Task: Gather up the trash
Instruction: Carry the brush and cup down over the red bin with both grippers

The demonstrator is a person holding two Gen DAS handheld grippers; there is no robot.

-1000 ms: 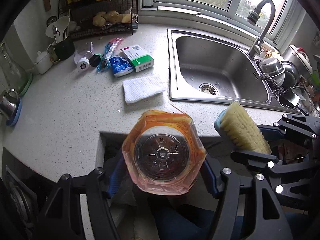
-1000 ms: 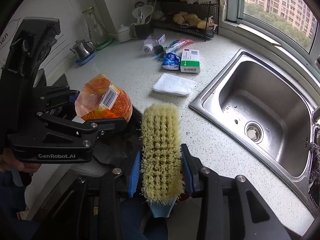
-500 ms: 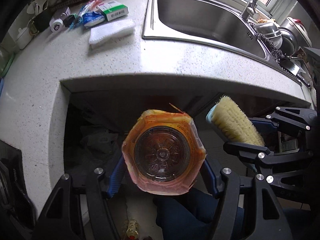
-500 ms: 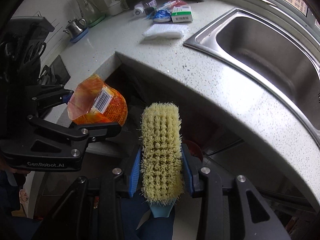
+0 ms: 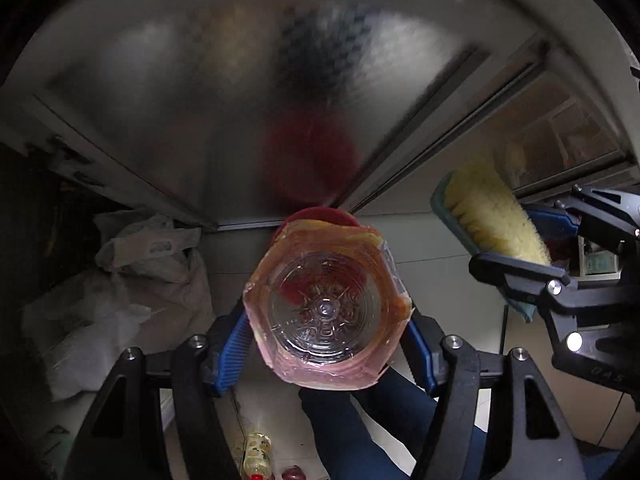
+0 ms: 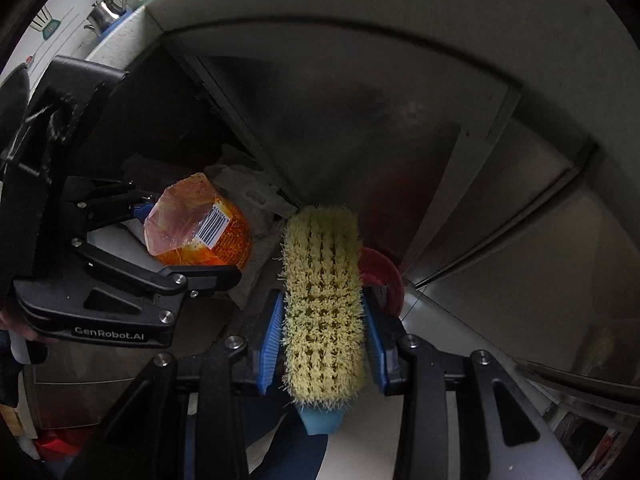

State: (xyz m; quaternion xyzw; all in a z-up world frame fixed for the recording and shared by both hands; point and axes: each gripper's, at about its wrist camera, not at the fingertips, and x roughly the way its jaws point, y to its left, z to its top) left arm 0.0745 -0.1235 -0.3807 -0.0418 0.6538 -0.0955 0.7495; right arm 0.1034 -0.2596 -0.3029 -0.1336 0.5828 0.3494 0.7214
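Since the earlier frames you have brought both hands down from over the table top to below its front edge, so the sink and the clutter at the back are out of sight and you now face the frosted cabinet doors (image 5: 256, 92) underneath. Your left hand-held gripper (image 5: 326, 350) is clamped on the orange-wrapped plastic bottle (image 5: 324, 312), blue pads against its sides, clear base towards the camera. Your right hand-held gripper (image 6: 322, 344) is clamped on the scrubbing brush (image 6: 322, 304), pads on the long sides of its block, bristles up. The bottle looks empty, so expect it to be light, thin-walled and springy; the loose wrapper is probably slick, so keep the pads on the body itself and squeeze only as hard as needed or it may buckle and slip. The brush is stiff and should hold firm by its block; the bristles give, so do not grip there. A red bin (image 6: 380, 276) shows just behind the brush, and crumpled white bags (image 5: 132, 280) lie to the left on the floor.
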